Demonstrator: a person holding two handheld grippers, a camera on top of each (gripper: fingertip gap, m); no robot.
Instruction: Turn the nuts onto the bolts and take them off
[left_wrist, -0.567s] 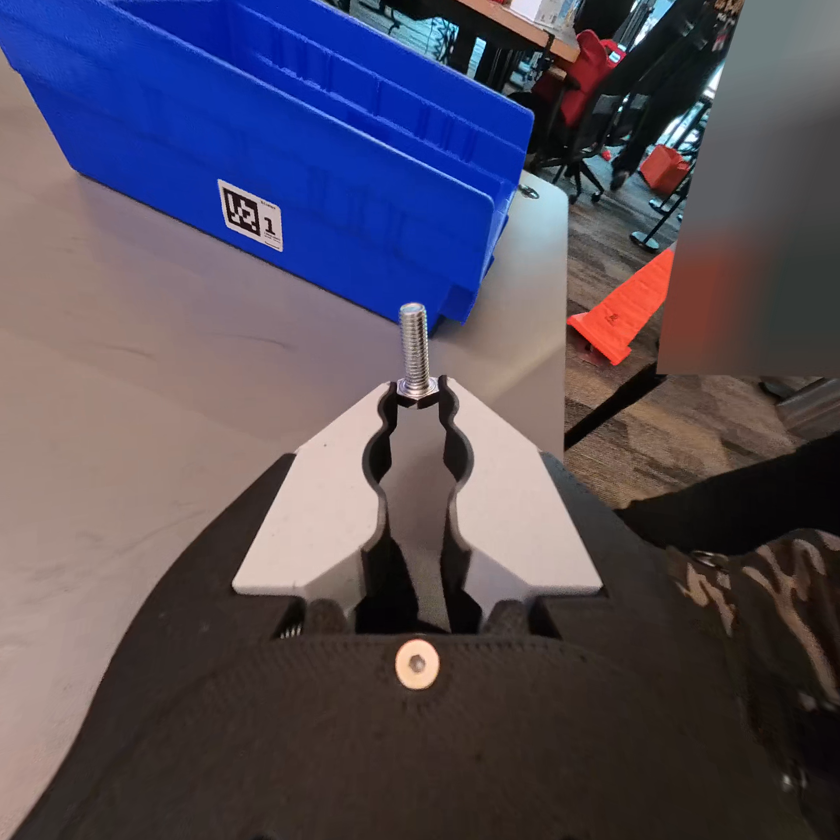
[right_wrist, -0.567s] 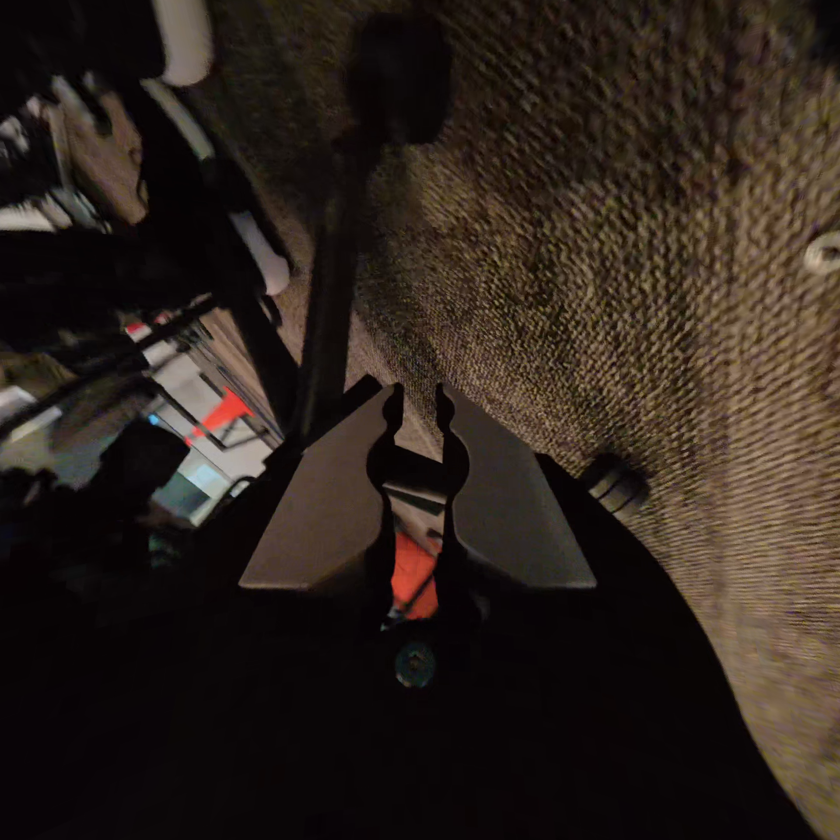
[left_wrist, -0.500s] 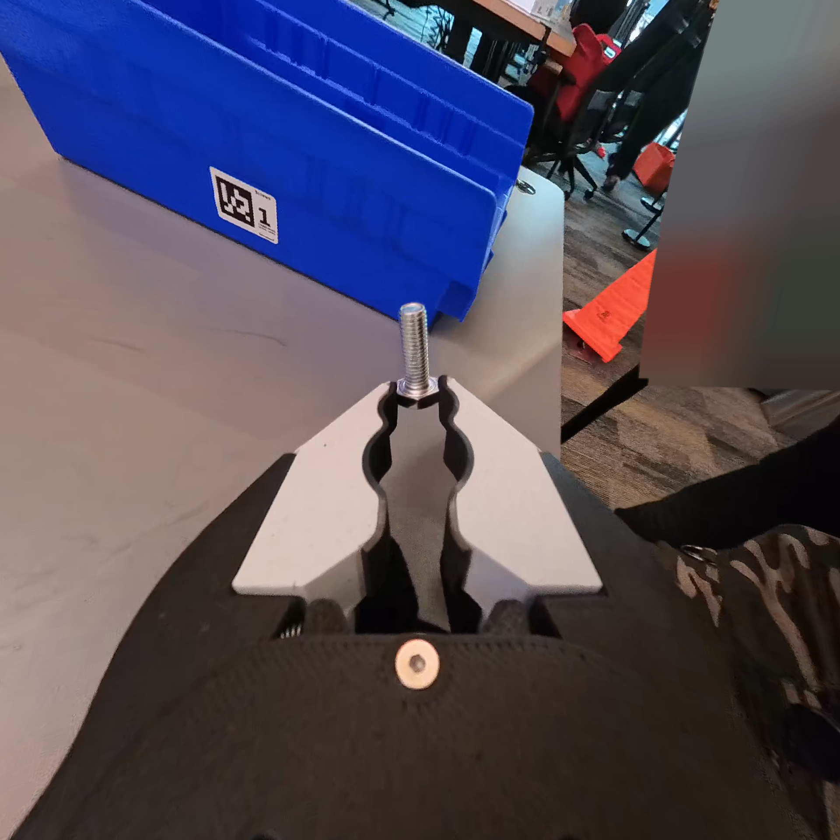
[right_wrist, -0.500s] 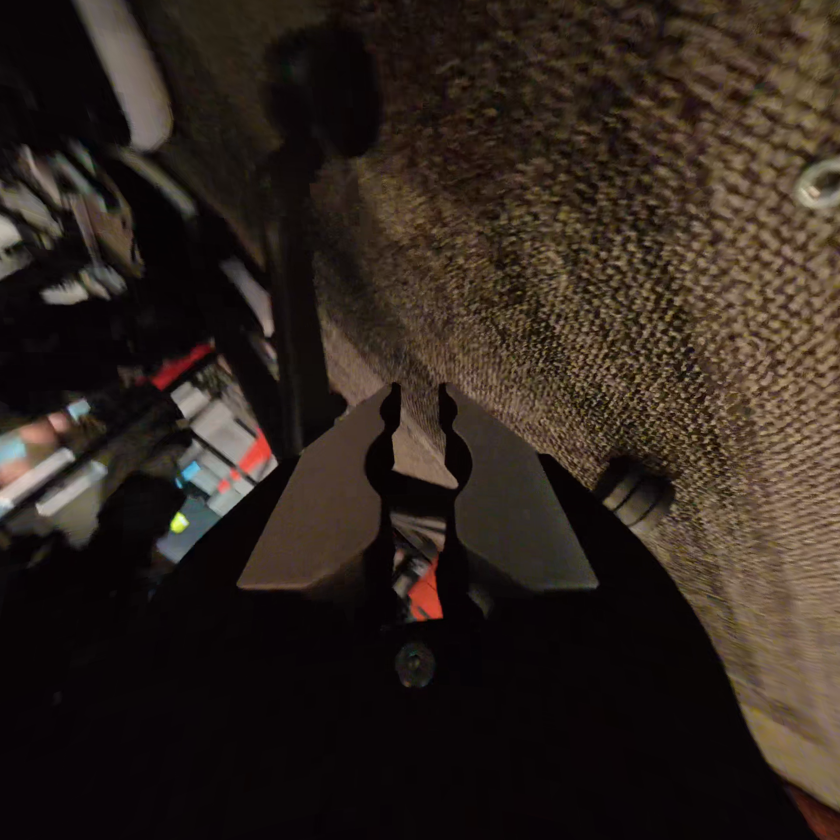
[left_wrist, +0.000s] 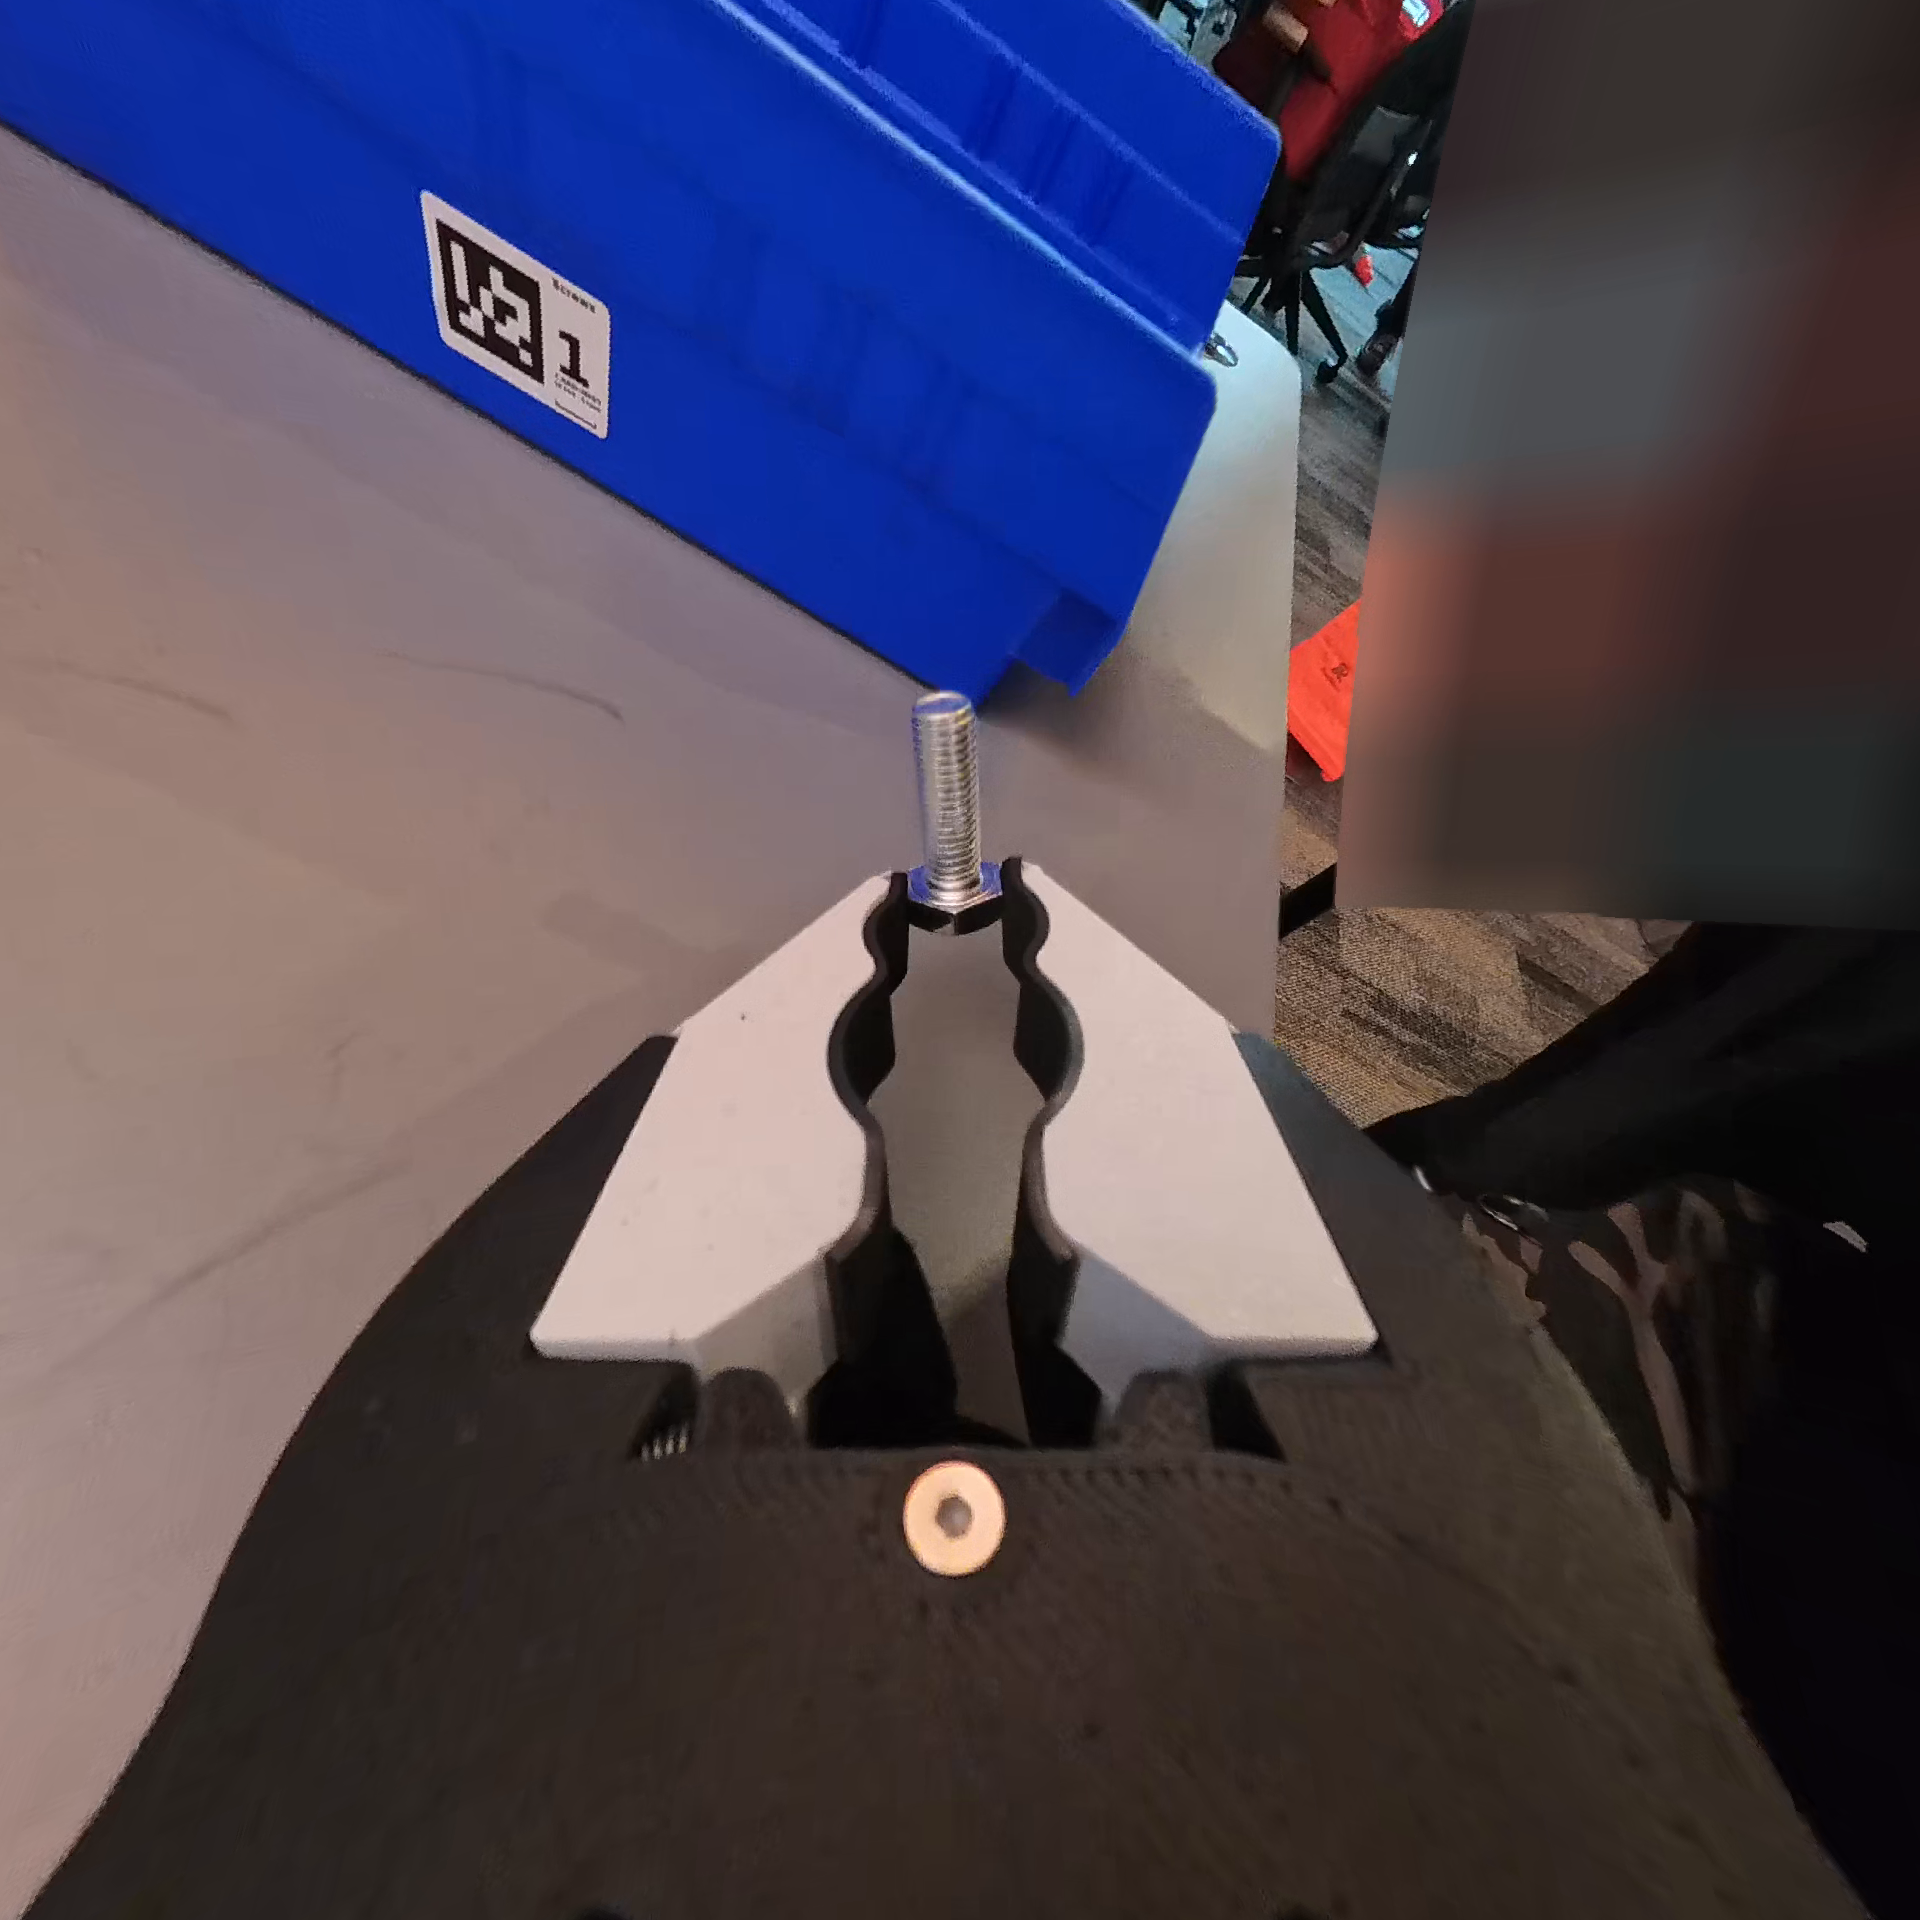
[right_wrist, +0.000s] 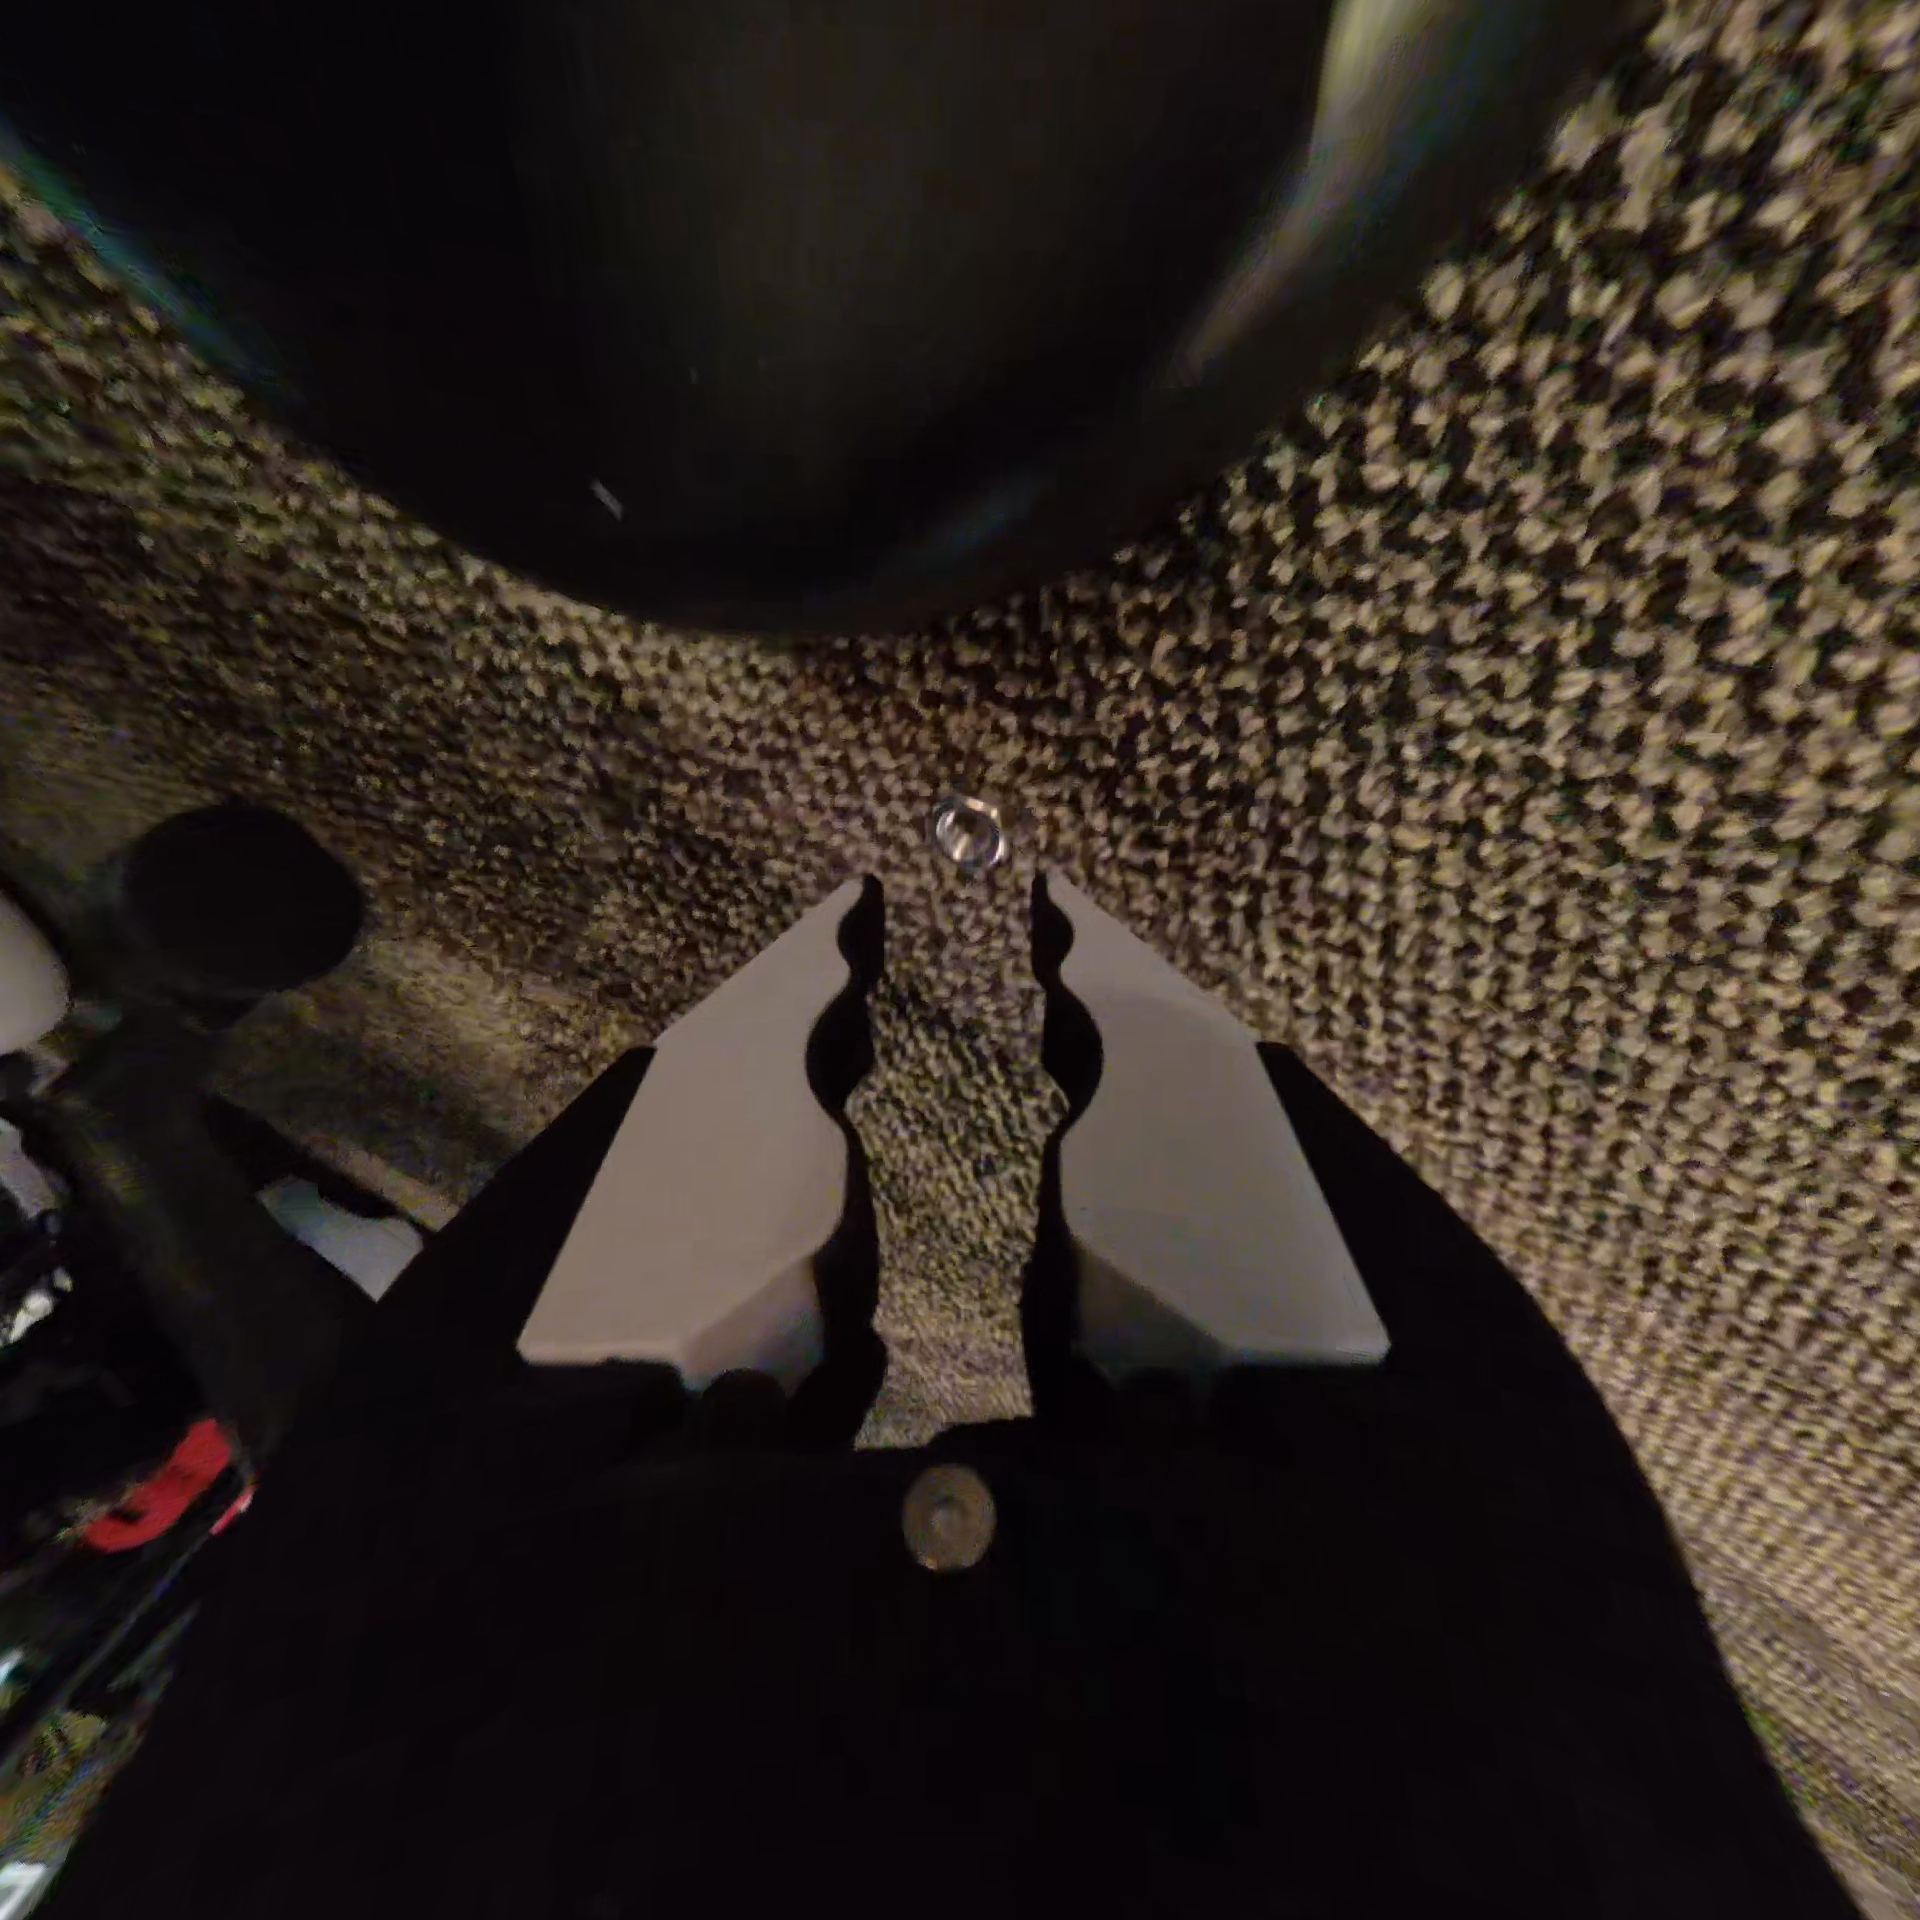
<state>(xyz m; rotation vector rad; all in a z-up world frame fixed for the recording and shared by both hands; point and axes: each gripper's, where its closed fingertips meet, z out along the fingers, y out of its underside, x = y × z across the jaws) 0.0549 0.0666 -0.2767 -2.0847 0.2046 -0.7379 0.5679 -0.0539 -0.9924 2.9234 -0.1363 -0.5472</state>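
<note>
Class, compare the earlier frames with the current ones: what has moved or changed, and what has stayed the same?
The right gripper has swung over the carpet so the fallen nut, earlier far right, now lies just beyond its open fingertips. The blue bin looks nearer in the left view. Unchanged: the left gripper still clamps the bolt by its head, shaft upright.

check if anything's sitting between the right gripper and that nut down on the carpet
Nothing visible does. The nut lies alone on the carpet just past the tips of the right gripper, whose jaws are apart with bare carpet between them. The big dark round object sits beyond the nut, not in the path.
</note>
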